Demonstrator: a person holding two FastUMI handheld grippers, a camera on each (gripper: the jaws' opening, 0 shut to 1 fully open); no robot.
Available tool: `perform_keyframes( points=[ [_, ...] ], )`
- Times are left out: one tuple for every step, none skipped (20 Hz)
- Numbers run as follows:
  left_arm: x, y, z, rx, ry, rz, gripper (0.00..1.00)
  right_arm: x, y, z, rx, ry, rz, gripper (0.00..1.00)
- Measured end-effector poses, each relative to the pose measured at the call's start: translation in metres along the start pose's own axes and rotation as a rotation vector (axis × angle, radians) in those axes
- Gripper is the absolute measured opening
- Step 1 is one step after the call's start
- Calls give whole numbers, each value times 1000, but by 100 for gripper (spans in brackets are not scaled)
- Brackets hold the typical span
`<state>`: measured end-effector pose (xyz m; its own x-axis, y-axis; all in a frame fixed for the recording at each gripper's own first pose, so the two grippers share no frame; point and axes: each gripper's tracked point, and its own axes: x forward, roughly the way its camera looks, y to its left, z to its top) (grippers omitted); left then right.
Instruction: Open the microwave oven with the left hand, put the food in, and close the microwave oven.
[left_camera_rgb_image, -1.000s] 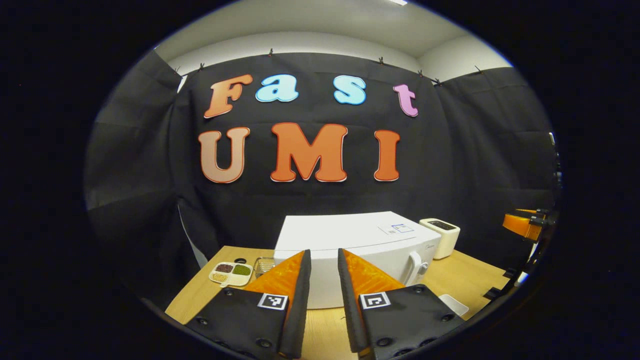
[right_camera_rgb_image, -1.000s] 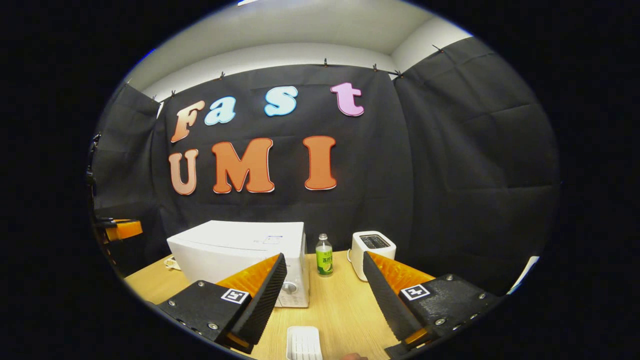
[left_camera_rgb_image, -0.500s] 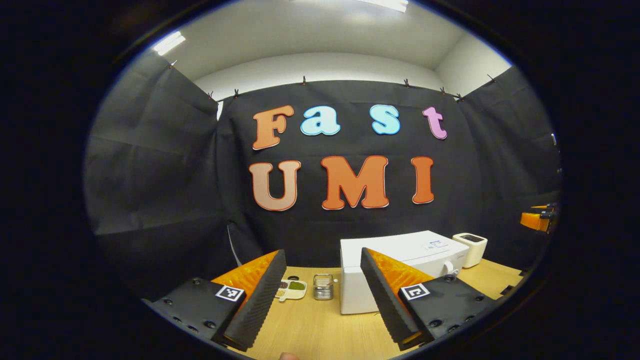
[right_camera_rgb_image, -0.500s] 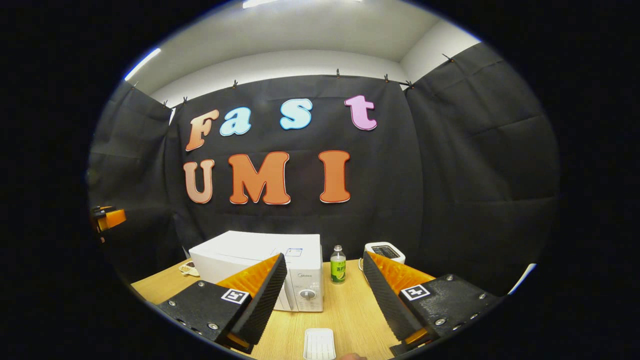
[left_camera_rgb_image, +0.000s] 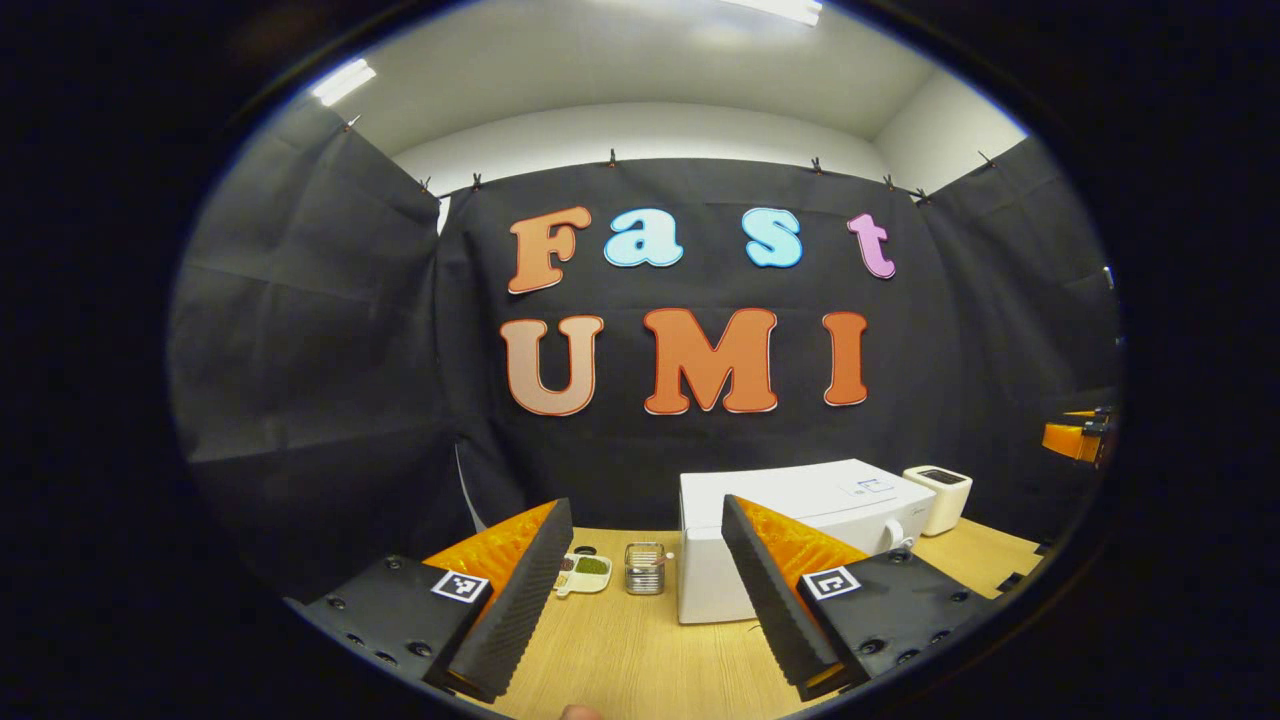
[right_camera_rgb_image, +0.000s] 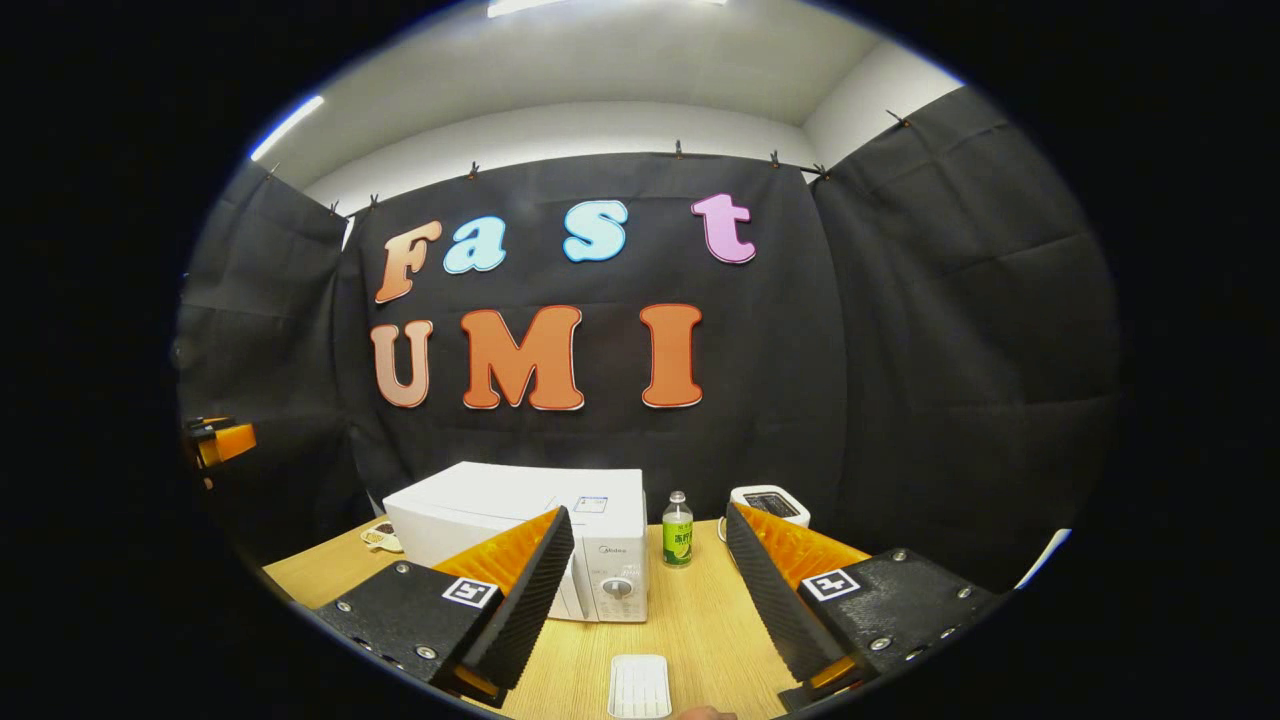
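Microwave oven (right_camera_rgb_image: 600, 540) sits door-closed on the table (right_camera_rgb_image: 690, 620) — left gripper (left_camera_rgb_image: 640, 590) and right gripper (right_camera_rgb_image: 650, 600) fingers spread, holding nothing.

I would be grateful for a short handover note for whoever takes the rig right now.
Left claw: open, holding nothing, back from the microwave.
Right claw: open, holding nothing.
Microwave stands on the table, door closed; its handle sits toward the right in the left gripper view.
A white ribbed tray lies in front of the right claw; I cannot tell whether food is in it.
Done: nothing visible.
Left: open the door with the left claw, load food, close.
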<state>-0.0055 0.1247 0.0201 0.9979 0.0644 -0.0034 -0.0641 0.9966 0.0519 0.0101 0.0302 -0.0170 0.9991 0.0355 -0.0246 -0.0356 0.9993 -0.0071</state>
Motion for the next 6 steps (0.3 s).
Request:
perform_keyframes(
  points=[
    [0,0,-3,-1,5,1,98,1,0,-1,2,1,0,95],
    [-1,1,-4,1,6,3,100,2,-2,-1,3,1,-4,95],
    [0,2,-4,2,8,5,94,2,-3,-2,2,1,-7,95],
    [0,2,-5,2,9,8,94,1,-3,-2,1,0,-6,95],
    [-1,3,-6,2,11,10,94,2,-2,-2,1,-1,-5,95],
    [-1,4,-5,2,12,11,98,1,-2,-2,-1,-2,-3,95]
  ],
)
